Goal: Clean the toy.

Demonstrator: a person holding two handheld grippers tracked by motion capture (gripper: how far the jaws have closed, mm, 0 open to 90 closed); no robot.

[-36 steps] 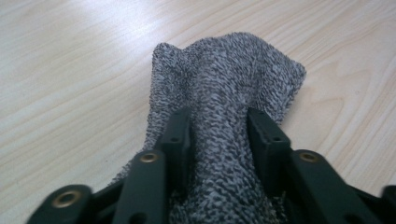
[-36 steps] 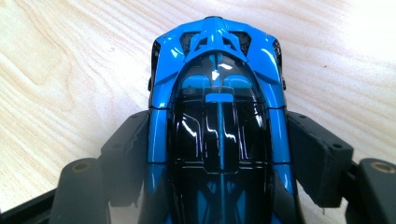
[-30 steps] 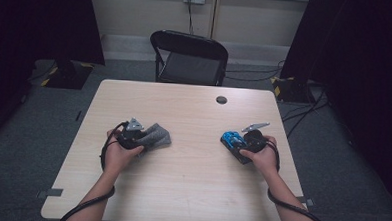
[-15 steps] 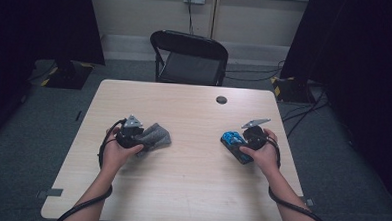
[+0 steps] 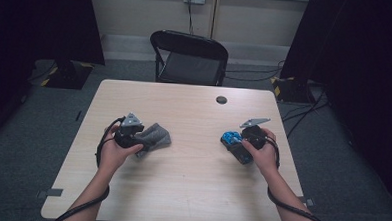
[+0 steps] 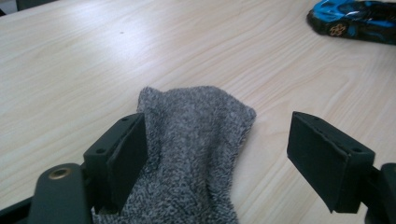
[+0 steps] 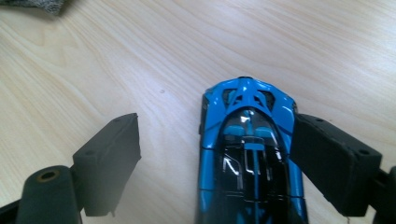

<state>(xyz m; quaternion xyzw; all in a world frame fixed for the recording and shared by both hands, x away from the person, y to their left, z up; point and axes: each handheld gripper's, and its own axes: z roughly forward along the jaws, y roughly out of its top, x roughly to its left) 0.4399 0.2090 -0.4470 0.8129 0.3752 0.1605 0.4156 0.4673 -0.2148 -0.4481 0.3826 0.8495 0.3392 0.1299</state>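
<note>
A grey knitted sock [image 5: 157, 135] [image 6: 196, 144] lies crumpled on the table's left half. My left gripper [image 5: 139, 137] [image 6: 219, 135] is over its near end. The jaws have just been opening; the sock lies between them, brushing the left pad [image 6: 133, 158] and well clear of the other. On the right half is a blue and black toy car [image 5: 234, 144] [image 7: 247, 154], also seen far off [image 6: 355, 21]. My right gripper [image 5: 240, 141] [image 7: 217, 130] straddles it. Its jaws have just been opening too, with a wide gap on the left side.
The light wooden table [image 5: 190, 190] has a small black round cap [image 5: 221, 99] near its far edge. A black folding chair [image 5: 189, 57] stands behind the table. A corner of the sock [image 7: 37, 4] is visible past the car.
Both hands have lifted a little. The sock and the car have stayed where they were on the table.
</note>
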